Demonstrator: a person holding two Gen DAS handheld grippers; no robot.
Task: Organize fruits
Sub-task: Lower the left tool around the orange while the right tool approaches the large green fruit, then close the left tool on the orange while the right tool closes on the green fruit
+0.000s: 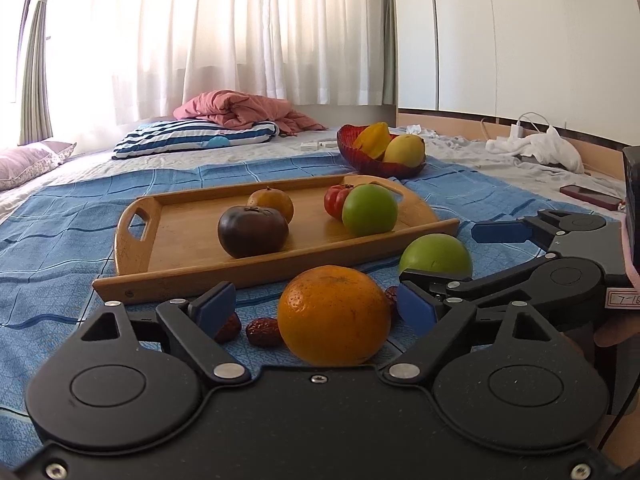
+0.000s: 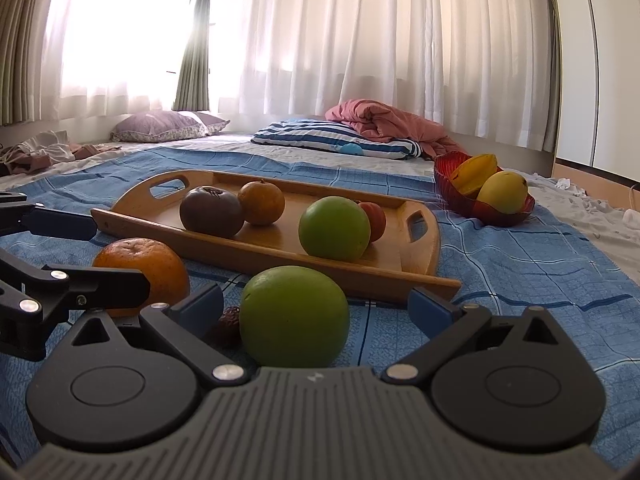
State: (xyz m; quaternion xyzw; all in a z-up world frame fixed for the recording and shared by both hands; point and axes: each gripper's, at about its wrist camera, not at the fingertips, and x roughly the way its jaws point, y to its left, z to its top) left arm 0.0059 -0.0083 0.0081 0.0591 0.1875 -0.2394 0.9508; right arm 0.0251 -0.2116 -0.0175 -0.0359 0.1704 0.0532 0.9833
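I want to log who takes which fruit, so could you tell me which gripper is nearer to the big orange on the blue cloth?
Left. The left gripper straddles the orange, jaws open on either side. The right gripper sits beside it, around the green apple.

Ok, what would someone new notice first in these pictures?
Probably the big orange sitting on the blue blanket between the open left gripper fingers. Beside it, a green apple sits inside the open right gripper, with the wooden tray of fruit just behind.
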